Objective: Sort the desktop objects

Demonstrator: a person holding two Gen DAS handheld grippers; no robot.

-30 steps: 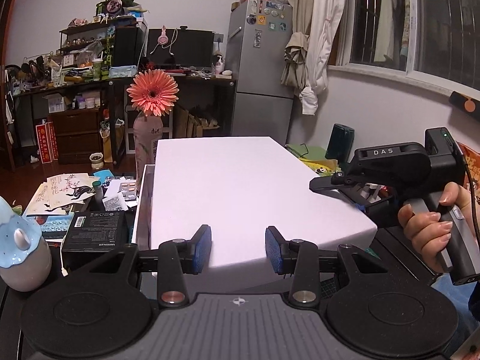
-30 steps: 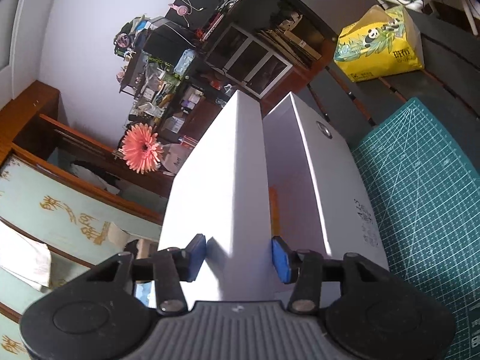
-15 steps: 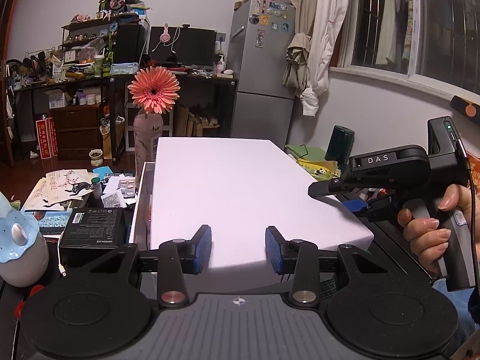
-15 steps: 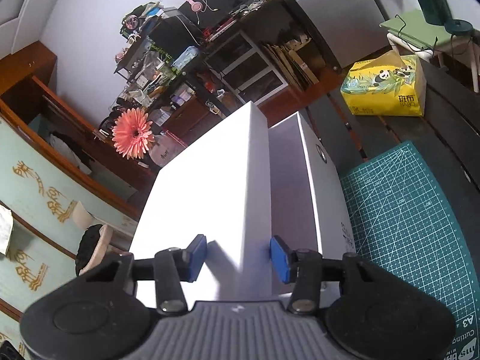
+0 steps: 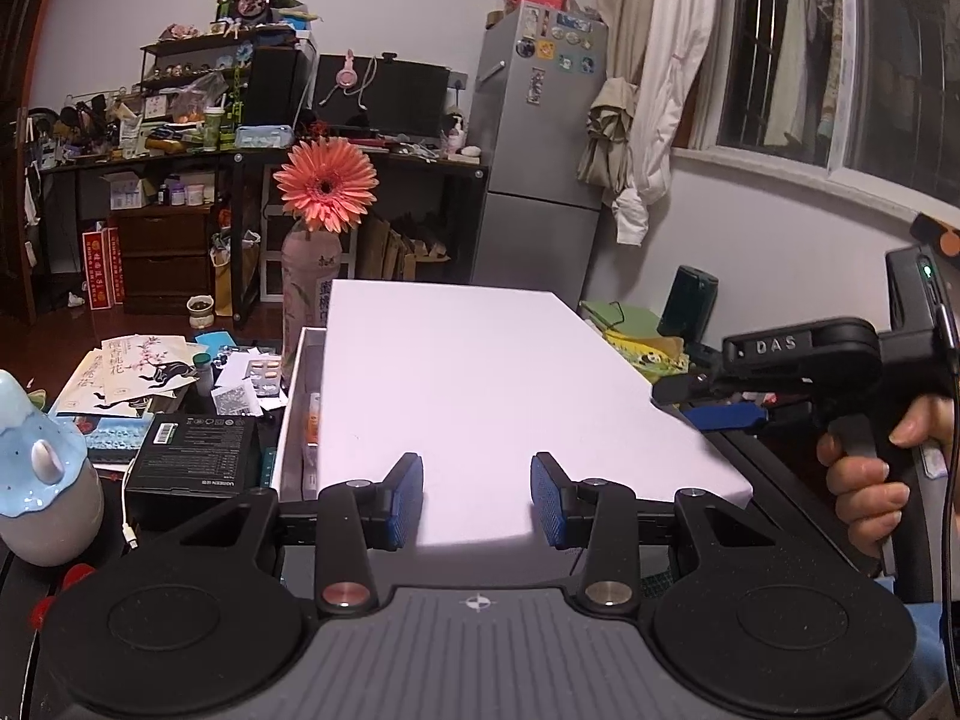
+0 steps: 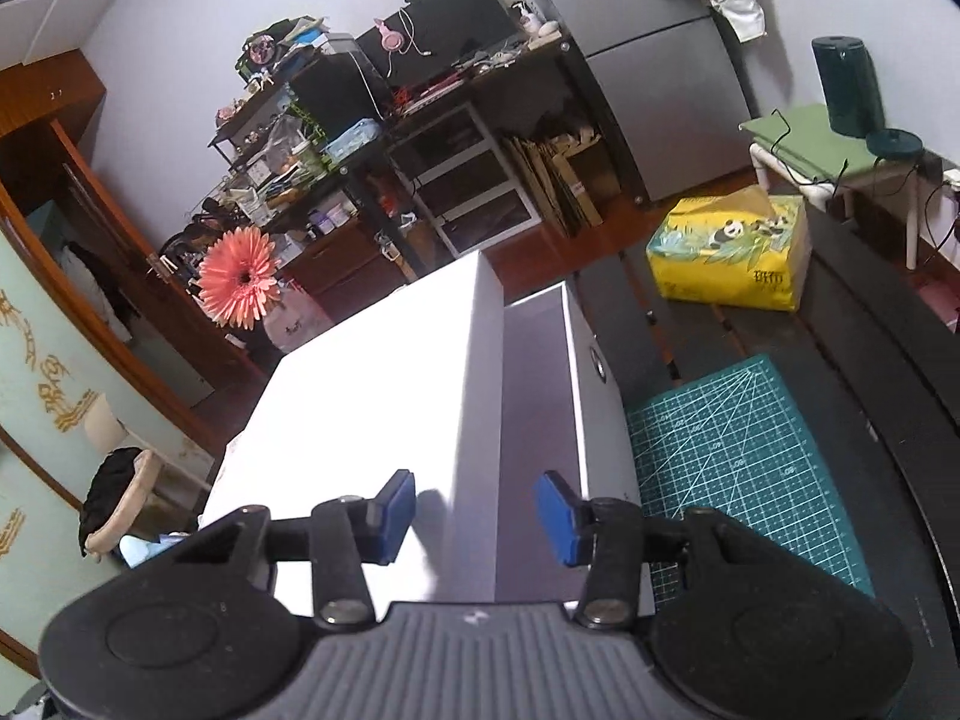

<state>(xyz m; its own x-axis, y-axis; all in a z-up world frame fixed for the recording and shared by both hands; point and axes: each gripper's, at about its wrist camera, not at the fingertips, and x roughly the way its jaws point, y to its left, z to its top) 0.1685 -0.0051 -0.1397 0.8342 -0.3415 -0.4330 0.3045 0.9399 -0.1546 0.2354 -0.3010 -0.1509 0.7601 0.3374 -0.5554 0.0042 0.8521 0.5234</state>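
The flat rectangular box lid (image 5: 480, 396) is plain white, and the open cardboard box (image 6: 591, 396) under it is white too, greyer on its shaded inner wall. The gripper finger pads (image 5: 405, 501) are blue with a fine dotted texture, on black arms. The daisy-like flower (image 5: 327, 192) is coral orange with a dark centre; it stands in a pale pink bottle (image 5: 309, 285) with printed marks. The cutting mat (image 6: 738, 462) is teal with a white grid and diagonal lines. The soft tissue pack (image 6: 729, 252) is yellow with green leaves and black-and-white pandas. The small carton (image 5: 192, 459) is black with white print. The rounded ceramic jar (image 5: 36, 474) is light blue above, cream below.
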